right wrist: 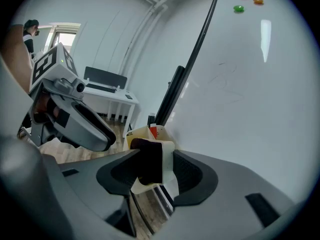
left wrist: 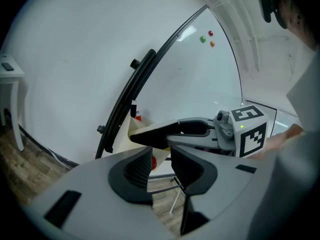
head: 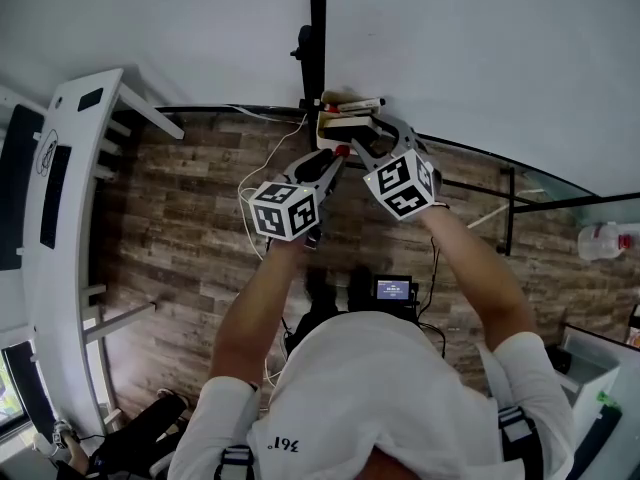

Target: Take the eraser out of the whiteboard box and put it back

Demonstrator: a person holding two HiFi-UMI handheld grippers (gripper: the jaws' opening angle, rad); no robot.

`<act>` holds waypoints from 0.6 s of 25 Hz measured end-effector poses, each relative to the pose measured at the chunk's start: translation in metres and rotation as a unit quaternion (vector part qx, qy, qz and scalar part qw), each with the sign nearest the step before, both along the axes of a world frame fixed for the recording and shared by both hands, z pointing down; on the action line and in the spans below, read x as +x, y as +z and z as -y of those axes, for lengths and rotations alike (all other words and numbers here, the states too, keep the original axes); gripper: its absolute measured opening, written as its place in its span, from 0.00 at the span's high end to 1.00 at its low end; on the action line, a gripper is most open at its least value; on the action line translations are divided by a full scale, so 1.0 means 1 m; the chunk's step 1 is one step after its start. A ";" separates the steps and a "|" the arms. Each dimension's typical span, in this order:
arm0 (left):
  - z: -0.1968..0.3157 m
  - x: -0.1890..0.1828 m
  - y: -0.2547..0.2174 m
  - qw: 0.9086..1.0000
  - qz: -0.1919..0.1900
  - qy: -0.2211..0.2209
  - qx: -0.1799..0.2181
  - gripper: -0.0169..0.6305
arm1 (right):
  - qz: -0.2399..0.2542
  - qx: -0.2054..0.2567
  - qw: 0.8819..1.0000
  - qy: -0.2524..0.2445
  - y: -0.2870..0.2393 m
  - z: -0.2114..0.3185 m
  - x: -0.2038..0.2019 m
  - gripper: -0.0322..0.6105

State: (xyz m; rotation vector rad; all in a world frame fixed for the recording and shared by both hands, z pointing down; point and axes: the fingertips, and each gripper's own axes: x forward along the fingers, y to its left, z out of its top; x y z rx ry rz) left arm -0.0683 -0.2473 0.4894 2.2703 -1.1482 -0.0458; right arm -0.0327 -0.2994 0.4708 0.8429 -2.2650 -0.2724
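Note:
A cream whiteboard box (head: 338, 125) hangs at the bottom edge of the whiteboard (head: 470, 58), with markers (head: 355, 103) lying in it. In the right gripper view the eraser (right wrist: 150, 161), white with a dark felt face, sits between the jaws of my right gripper (right wrist: 155, 171), which is shut on it. It is held just in front of the box (right wrist: 137, 132), where a red marker cap (right wrist: 154, 130) shows. My left gripper (left wrist: 161, 166) is open with nothing between its jaws. It hangs just left of and below the right gripper (head: 362, 133), short of the box (left wrist: 124, 136).
A black stand post (head: 317, 28) runs up the board beside the box. A white desk (head: 70, 218) stands at the left over the wood floor. A small screen device (head: 392, 288) and cables lie on the floor below my arms. Coloured magnets (right wrist: 239, 8) stick high on the board.

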 end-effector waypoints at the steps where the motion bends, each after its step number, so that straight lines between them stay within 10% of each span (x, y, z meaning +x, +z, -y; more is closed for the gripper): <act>1: -0.001 0.000 -0.001 1.000 0.000 -0.001 0.001 0.81 | 0.001 0.001 1.000 0.000 -0.002 -0.001 0.001 0.61; 15: -0.013 -0.005 -0.016 1.000 0.000 -0.011 0.016 0.81 | 0.015 0.023 1.000 0.000 -0.023 -0.014 0.009 0.62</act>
